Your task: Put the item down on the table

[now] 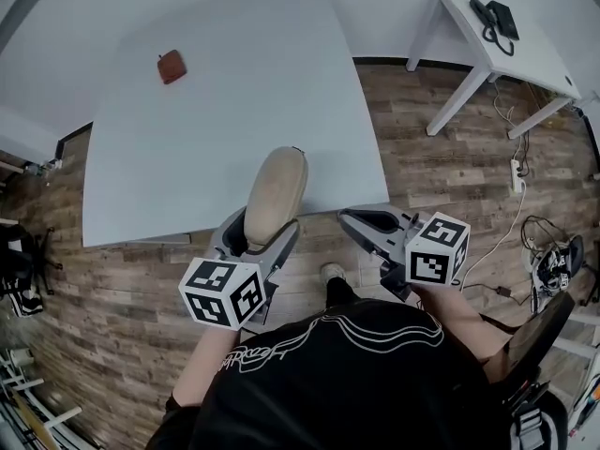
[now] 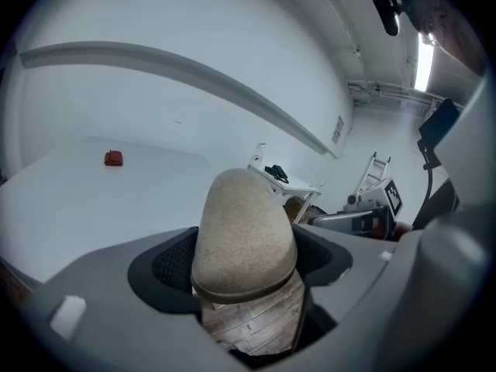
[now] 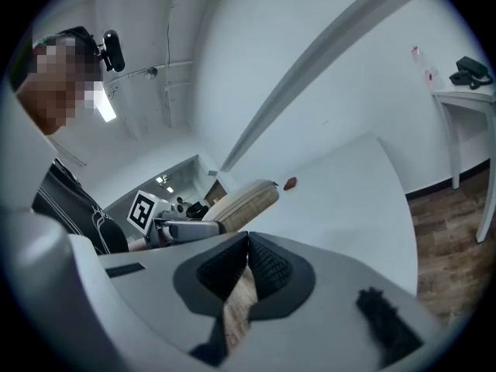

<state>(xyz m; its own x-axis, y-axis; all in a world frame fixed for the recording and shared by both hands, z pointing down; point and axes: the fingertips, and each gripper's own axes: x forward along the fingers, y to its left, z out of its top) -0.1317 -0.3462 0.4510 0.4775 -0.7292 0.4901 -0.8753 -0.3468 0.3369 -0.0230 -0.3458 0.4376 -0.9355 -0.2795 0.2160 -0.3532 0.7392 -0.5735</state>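
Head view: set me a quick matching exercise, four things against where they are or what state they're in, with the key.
Things:
1. beige oblong item
2. small red object
3. right gripper
4. black device

Places or states:
A. lying on the far part of the large table
B. on the white side table
C. held between the jaws of the left gripper
D. jaws together, nothing in them

Pairs: 1-C, 2-A, 3-D, 4-B
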